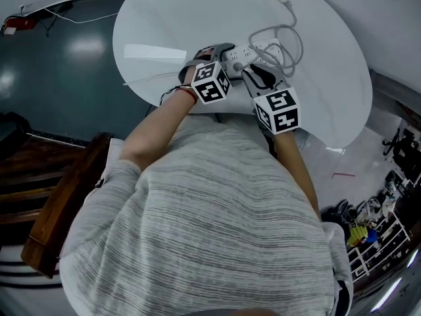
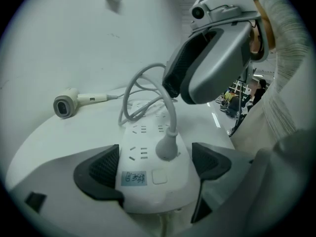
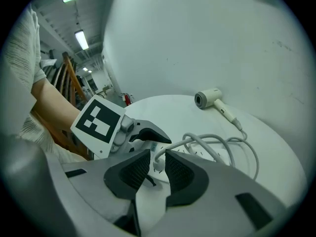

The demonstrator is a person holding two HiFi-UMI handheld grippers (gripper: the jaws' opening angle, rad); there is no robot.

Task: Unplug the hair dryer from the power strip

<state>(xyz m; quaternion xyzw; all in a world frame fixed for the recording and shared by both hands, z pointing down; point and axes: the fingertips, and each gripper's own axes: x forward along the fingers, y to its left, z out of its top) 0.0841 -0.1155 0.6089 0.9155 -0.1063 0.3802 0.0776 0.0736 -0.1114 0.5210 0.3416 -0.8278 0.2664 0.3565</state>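
Observation:
A white power strip (image 2: 143, 157) lies on the round white table (image 1: 164, 18). My left gripper (image 2: 154, 169) is shut on its near end, one pad on each side. A grey round plug (image 2: 167, 148) sits in a socket of the strip, and its cable (image 3: 222, 142) loops away toward the hair dryer (image 2: 66, 105), which lies farther back on the table. My right gripper (image 3: 157, 158) hangs just above the plug (image 3: 157, 167), jaws open by a narrow gap, nothing held between them. In the head view both grippers meet over the strip (image 1: 253, 52).
A wooden chair (image 1: 59, 203) stands to my left below the table edge. The table's near rim (image 1: 316, 133) is right under my arms. Shelves with clutter (image 1: 381, 236) stand at the lower right.

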